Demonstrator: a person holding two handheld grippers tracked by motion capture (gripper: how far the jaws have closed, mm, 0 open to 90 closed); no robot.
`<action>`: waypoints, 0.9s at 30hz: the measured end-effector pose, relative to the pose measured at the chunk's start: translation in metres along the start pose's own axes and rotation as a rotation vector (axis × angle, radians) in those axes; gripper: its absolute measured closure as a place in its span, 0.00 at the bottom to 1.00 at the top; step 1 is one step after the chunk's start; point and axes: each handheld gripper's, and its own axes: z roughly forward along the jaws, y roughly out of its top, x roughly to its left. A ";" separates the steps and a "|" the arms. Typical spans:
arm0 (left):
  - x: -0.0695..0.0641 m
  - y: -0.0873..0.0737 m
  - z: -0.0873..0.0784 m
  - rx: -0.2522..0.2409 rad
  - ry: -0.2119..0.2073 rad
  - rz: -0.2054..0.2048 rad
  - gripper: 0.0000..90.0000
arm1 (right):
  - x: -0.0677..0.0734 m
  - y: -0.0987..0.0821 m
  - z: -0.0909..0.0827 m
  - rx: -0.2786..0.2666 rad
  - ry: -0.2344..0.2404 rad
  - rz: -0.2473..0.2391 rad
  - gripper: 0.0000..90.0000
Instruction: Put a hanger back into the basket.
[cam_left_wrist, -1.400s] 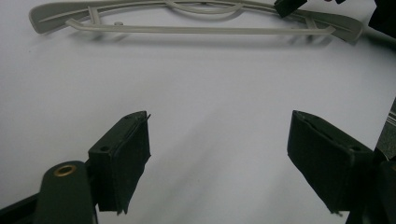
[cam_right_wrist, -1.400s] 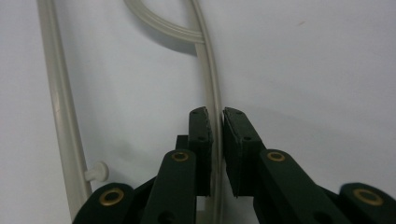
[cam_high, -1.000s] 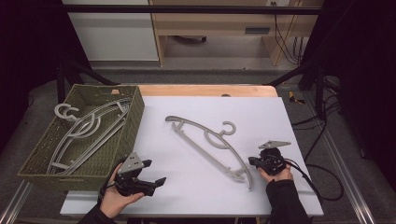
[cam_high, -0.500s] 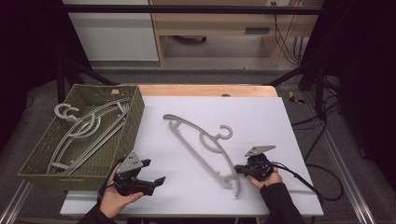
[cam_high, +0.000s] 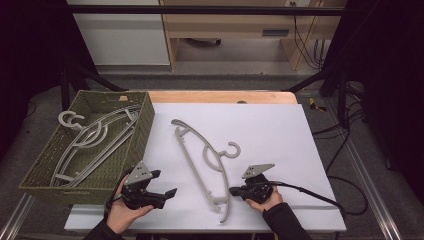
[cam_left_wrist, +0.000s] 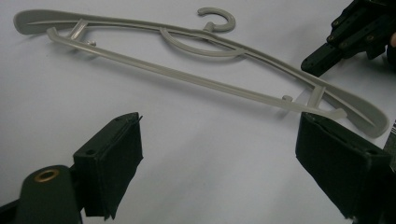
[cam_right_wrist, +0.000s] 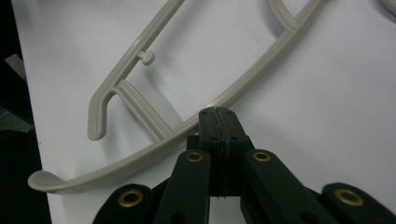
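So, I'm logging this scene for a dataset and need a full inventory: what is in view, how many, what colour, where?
hanger on the table: one, grey, lying flat mid-table, its near end at the right gripper's tip
hangers in the basket: several, grey, exact count unclear
basket: one, olive green, table's left edge
table: one, white top
left gripper: one, black, open, near left
right gripper: one, black, shut, near right

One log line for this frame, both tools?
left tool: open, idle | right tool: shut against hanger arm | basket: hangers inside
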 end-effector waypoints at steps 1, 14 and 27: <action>0.000 0.000 0.000 -0.001 -0.001 -0.001 0.16 | 0.002 0.001 0.002 -0.003 0.003 -0.014 1.00; -0.033 0.030 0.026 0.028 -0.027 0.050 0.16 | -0.001 0.011 -0.022 -0.160 -0.103 -0.052 0.85; -0.069 0.050 0.115 0.194 -0.057 0.027 0.19 | -0.031 0.007 -0.094 -0.364 -0.325 0.017 0.48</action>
